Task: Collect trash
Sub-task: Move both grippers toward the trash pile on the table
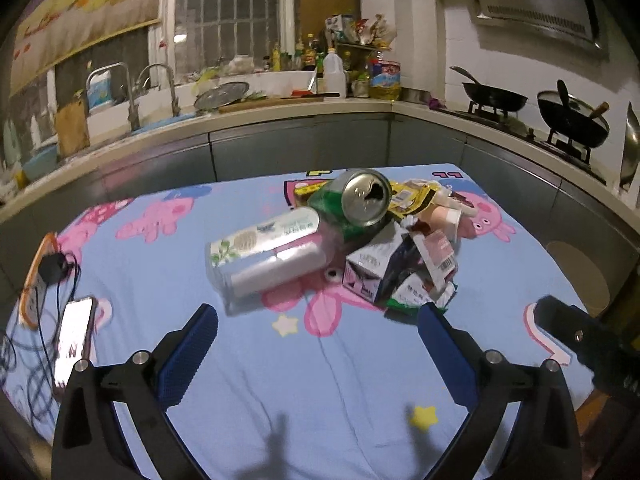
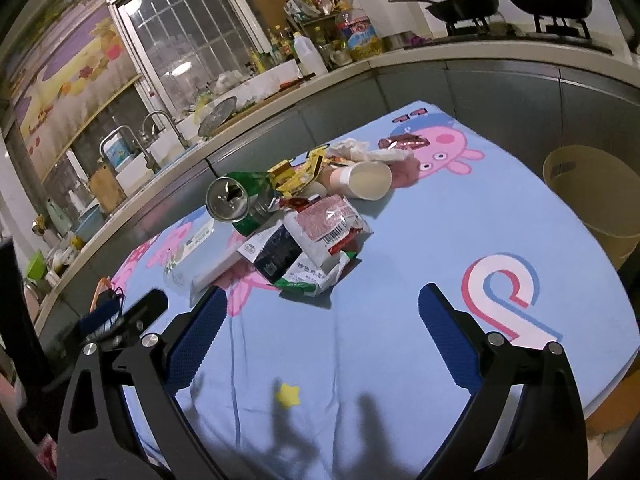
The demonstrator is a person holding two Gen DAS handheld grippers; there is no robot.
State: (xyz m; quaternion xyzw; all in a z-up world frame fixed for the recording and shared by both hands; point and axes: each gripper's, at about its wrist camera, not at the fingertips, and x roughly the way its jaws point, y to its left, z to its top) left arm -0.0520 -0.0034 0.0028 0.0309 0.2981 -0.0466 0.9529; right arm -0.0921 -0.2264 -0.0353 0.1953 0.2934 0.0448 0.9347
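Both grippers, left (image 1: 318, 330) and right (image 2: 322, 312), hover empty with jaws spread wide, the trash pile (image 2: 304, 216) just ahead on the counter (image 2: 400, 320), where the can (image 1: 362, 202) perched on top could roll off if the pile gets nudged.

a kitchen under dim warm light. beyond my worktop's (image 1: 248, 380) far edge a pale counter (image 1: 280, 114) bends round grey cabinets (image 1: 296, 148). a barred window (image 1: 224, 12) stands over the sink taps (image 1: 156, 80); black woks (image 1: 572, 116) sit on the stove below a hood (image 1: 532, 4).
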